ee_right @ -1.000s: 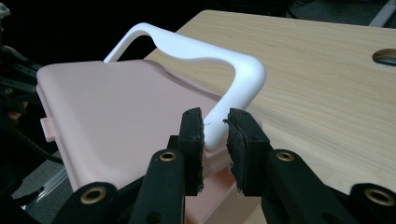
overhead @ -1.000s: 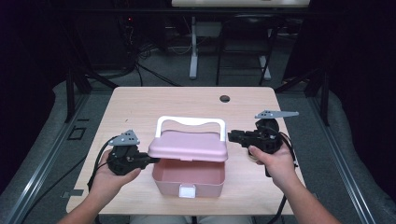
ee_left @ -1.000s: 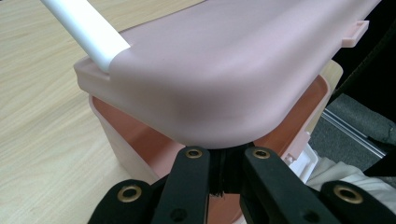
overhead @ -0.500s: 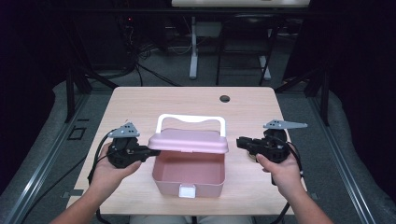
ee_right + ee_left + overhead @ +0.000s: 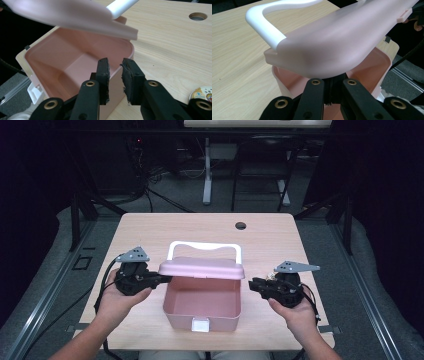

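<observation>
The pink lid [image 5: 202, 268] hangs raised over the pink box [image 5: 202, 306], which sits at the near middle of the worktop [image 5: 150, 227] with its white latch [image 5: 201, 324] facing you. The lid's long axis runs across the worktop from your left to your right, and its white handle [image 5: 204, 248] arches up along the far side. Your left gripper [image 5: 159, 279] has the lid by its left end: in the left gripper view the jaws are pinched tight on the lid's edge [image 5: 329, 75], so that hand alone carries it.

Your right gripper [image 5: 253, 285] sits just right of the box, apart from it in the high view, pointing in toward its right wall. In the right gripper view the jaws [image 5: 115, 75] stand a narrow gap apart with nothing pressed between them, and the box's rim [image 5: 130, 50] lies straight ahead of the pads; the lid's free right end [image 5: 125, 31] floats above and beyond that rim. So the right hand is the nearer one to that free end and to the right wall, whichever you mean to steady next.

The box is empty: its bare pink floor shows in both the high view and the right gripper view. A small round disc [image 5: 203, 93] lies on the worktop beside your right gripper, and a cable hole [image 5: 240, 226] sits toward the far edge.
</observation>
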`<state>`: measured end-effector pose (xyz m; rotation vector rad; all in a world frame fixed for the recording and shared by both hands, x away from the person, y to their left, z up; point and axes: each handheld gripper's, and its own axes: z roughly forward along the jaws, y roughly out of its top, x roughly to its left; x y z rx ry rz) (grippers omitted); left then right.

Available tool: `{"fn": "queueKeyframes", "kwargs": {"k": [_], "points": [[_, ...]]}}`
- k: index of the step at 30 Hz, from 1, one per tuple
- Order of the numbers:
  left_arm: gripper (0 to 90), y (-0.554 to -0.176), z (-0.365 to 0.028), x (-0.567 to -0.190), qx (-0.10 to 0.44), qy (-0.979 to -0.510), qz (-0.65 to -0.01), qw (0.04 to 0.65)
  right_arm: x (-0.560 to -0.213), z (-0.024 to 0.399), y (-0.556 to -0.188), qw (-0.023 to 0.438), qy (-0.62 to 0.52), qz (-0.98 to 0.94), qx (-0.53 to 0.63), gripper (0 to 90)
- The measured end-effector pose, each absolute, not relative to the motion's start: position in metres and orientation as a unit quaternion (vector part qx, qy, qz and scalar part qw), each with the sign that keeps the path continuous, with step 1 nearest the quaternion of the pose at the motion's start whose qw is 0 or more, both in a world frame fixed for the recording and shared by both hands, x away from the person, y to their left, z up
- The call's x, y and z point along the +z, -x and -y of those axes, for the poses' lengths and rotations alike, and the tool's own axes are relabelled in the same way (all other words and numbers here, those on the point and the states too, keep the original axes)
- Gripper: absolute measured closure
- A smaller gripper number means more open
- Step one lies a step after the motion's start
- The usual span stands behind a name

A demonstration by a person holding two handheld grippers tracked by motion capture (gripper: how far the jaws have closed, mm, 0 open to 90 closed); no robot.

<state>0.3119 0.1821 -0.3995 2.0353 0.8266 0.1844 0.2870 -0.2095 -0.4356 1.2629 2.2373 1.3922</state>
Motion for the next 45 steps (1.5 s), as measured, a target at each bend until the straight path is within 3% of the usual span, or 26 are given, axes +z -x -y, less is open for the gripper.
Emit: {"fn": "queueKeyframes", "kwargs": {"k": [23, 45], "points": [[90.0, -0.32, -0.181, -0.392, 0.072, -0.822, -0.34, 0.451, -0.457, 0.174, -0.281, 0.087, -0.376, -0.809, 0.444, 89.7], [90.0, -0.325, -0.181, -0.388, 0.071, -0.821, -0.343, 0.451, -0.477, 0.143, -0.274, 0.074, -0.344, -0.844, 0.404, 90.0]]}}
